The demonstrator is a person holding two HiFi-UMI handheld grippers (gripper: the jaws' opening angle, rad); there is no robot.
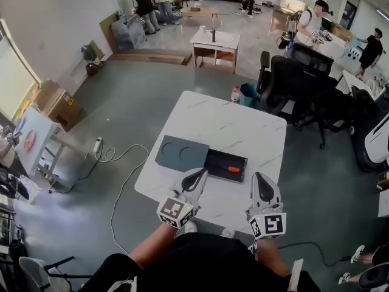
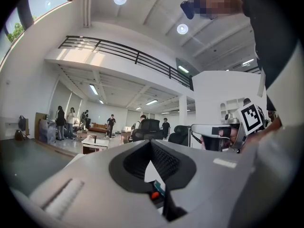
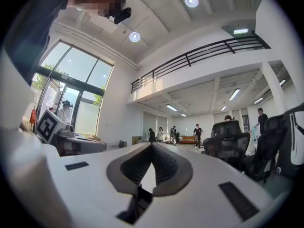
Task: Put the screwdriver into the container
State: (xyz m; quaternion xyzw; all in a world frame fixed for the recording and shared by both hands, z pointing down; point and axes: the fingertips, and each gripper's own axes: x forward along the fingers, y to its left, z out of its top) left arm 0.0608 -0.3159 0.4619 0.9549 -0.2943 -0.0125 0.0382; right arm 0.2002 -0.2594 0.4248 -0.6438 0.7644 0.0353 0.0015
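Note:
The screwdriver (image 1: pixel 231 170), with an orange handle and a dark shaft, lies inside the shallow black container (image 1: pixel 213 157) on the white marble table (image 1: pixel 231 126). My left gripper (image 1: pixel 202 173) hovers just in front of the container's near left edge, its tip pointing at it and its jaws together with nothing held. The right gripper (image 1: pixel 259 176) sits to the right of the container over the table's near edge, also shut and empty. In the left gripper view the left gripper (image 2: pixel 151 142) has its tips meeting. The right gripper (image 3: pixel 152 145) shows the same in its own view.
A dark grey slab with two round hollows (image 1: pixel 181 153) lies against the container's left side. A water bottle (image 1: pixel 234 93) and black office chairs (image 1: pixel 292 78) stand past the table's far edge. A white cable (image 1: pixel 121 163) runs over the floor at the left.

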